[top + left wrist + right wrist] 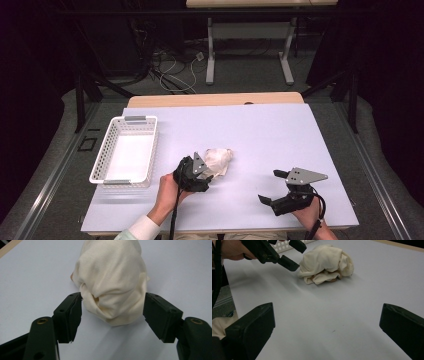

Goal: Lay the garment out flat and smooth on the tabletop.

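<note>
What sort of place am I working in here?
Probably a lab or recording room, not a home: a table with a plain pale cover, dark curtains around it, loose cables on the floor behind.

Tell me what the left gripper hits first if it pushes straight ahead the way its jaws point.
The crumpled cream cloth: it lies right ahead of the open left gripper, its near end already about level with the jaw tips.

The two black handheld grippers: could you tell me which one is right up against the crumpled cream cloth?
The left gripper: its open jaws flank the crumpled cream cloth near the white basket. The right gripper is open over bare table, apart from it.
</note>
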Motion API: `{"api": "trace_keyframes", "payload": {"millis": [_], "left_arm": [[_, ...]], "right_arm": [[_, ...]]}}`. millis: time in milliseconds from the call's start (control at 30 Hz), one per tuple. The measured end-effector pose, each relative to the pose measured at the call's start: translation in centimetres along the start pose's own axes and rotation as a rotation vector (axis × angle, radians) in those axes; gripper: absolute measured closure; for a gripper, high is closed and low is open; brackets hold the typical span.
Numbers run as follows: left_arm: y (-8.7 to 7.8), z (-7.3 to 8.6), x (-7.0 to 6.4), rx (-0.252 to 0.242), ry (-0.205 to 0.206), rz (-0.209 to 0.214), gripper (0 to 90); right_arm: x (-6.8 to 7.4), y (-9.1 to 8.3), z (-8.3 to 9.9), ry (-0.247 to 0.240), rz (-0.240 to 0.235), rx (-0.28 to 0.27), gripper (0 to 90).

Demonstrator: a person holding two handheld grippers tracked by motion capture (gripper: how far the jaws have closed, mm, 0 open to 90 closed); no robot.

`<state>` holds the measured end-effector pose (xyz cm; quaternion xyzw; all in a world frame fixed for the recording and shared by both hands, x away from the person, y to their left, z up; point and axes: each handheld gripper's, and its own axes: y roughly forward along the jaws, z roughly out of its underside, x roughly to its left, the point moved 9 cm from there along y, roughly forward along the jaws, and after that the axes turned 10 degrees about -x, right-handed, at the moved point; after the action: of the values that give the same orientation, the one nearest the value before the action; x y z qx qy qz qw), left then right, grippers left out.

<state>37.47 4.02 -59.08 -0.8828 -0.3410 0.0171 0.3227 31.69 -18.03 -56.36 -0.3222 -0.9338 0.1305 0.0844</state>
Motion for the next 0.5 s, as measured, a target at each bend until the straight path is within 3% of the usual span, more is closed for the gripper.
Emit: {"api": "trace_keyframes", "payload": {"millis": [267, 500], "left_arm": [[0.0, 0.0, 0.0, -0.027, 0.003, -0.005, 46.8], [-0.1, 0.0, 0.1, -0.032, 0.0, -0.003, 53.3]], "right_arm": [[0.0, 1.4, -0.2, -0.01, -0.005, 0.031, 0.0], [-0.1, 2.5, -0.5, -0.009, -0.021, 0.038, 0.0]]}}
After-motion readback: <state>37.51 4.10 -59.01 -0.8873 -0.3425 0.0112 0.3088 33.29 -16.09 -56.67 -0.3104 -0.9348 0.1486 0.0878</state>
